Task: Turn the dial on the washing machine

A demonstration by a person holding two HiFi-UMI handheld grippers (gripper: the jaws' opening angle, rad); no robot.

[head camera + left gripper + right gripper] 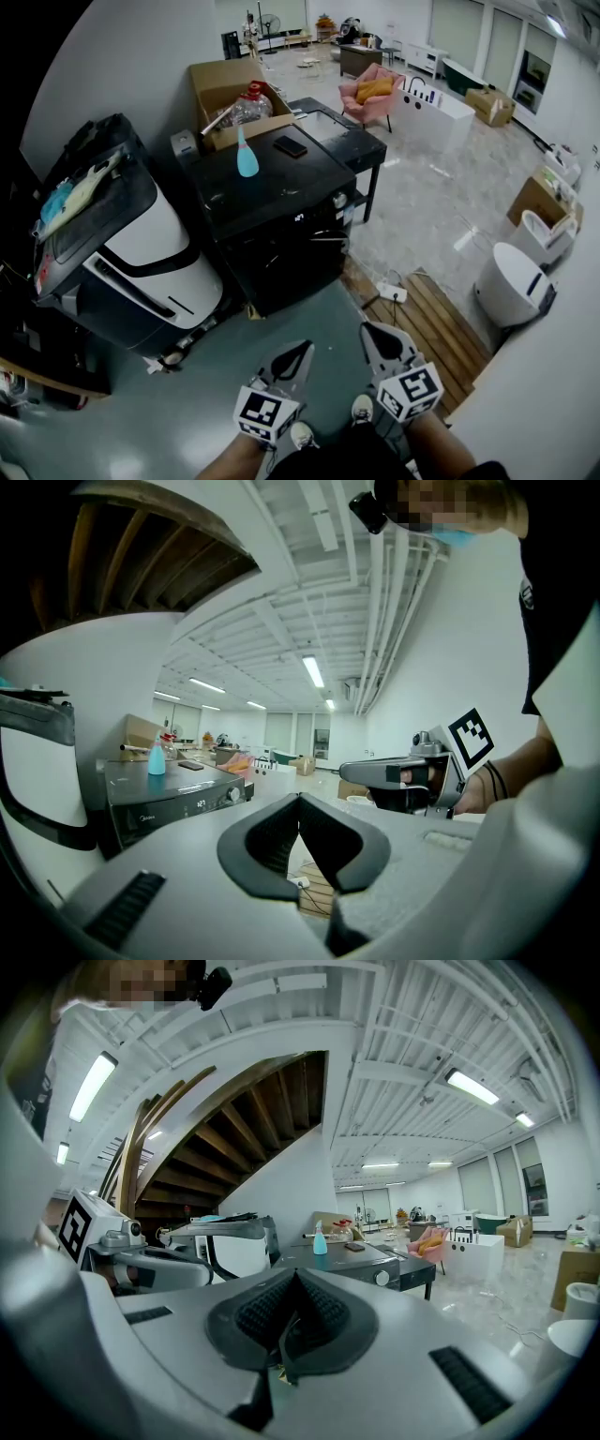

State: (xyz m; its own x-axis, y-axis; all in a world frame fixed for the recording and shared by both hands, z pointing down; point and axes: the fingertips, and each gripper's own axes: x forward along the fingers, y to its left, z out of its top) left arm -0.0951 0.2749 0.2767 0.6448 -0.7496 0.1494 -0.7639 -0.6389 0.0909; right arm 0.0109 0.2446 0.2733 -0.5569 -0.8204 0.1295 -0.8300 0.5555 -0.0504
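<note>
The approach is not yet begun: left gripper and right gripper, both pressed together and empty, hang well short of the washing machine, whose dial, at its front right corner, one must reach.

Black washing machine, blue bottle, pink armchair.

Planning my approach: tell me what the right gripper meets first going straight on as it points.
The shut right gripper would probably meet the black washing machine, left of its dial; nothing shows in between, though depth is unclear.
</note>
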